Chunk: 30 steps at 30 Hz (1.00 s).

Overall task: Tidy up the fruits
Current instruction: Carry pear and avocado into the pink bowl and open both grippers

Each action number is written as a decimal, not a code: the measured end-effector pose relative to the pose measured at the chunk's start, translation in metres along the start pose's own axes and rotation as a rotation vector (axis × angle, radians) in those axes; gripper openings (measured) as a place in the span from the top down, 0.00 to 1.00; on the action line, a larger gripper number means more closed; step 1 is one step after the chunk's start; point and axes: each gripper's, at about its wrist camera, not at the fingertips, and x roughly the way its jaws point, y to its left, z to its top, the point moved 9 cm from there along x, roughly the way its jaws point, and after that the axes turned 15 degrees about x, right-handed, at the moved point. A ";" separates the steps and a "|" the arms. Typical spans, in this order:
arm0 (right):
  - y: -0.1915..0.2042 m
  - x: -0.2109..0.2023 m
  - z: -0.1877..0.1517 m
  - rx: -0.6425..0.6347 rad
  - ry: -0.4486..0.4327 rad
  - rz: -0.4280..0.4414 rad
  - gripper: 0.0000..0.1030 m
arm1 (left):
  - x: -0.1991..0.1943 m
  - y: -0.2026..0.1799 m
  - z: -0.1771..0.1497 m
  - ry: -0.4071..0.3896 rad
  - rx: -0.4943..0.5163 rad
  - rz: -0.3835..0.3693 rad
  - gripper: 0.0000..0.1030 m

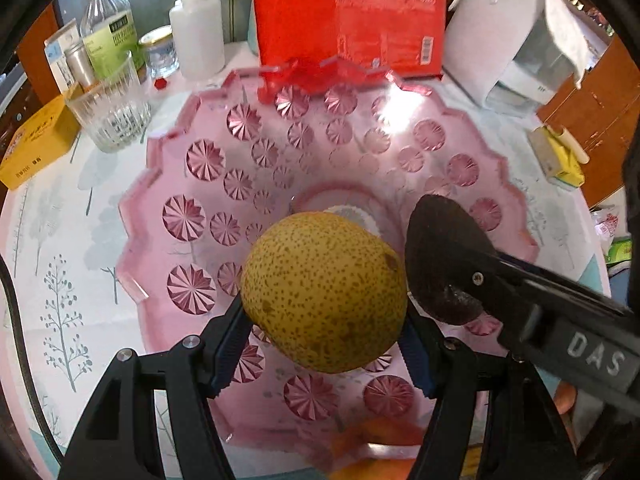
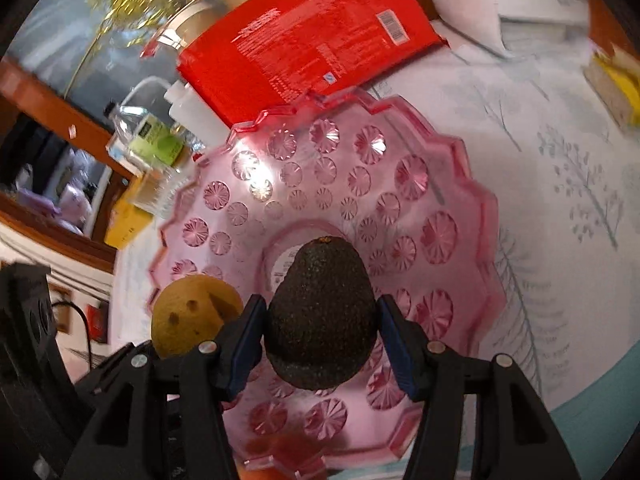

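Left wrist view: 1 speckled yellow pear (image 1: 324, 292) sits clamped between the blue pads of the left gripper (image 1: 325, 330), held over the centre of the pink cut-glass bowl (image 1: 192, 160), prob. so it can drop straight in; at 3 o'clock of it, just beside, 1 dark avocado (image 1: 444, 256) rides in the right gripper (image 2: 322, 344), likewise squeezed pad-to-pad w/ stem end pointing away, above the same bowl. Outward, 1 red pack (image 1: 348, 16) stands touching the rim at 12 o'clock, 1 ribbed glass (image 1: 110, 116) near 10, 1 yellow box (image 1: 34, 144) at 9, 1 orange fruit (image 1: 372, 436) blurred at 6 — so 2 fruits carried, bowl otherwise looks empty.
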 end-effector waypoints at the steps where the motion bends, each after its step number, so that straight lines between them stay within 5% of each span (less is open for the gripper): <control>1: 0.000 0.001 -0.001 -0.019 0.002 -0.012 0.44 | 0.003 0.001 0.000 0.010 -0.001 0.006 0.35; 7: 0.001 0.004 0.002 -0.072 -0.009 -0.040 0.43 | 0.009 0.000 0.000 0.034 0.035 0.044 0.33; 12: 0.007 -0.005 0.003 -0.076 -0.025 -0.022 0.43 | 0.001 -0.002 0.003 0.010 0.014 0.037 0.13; 30: 0.018 -0.067 -0.020 -0.089 -0.092 0.036 0.43 | -0.068 -0.002 -0.020 -0.035 -0.025 0.049 0.08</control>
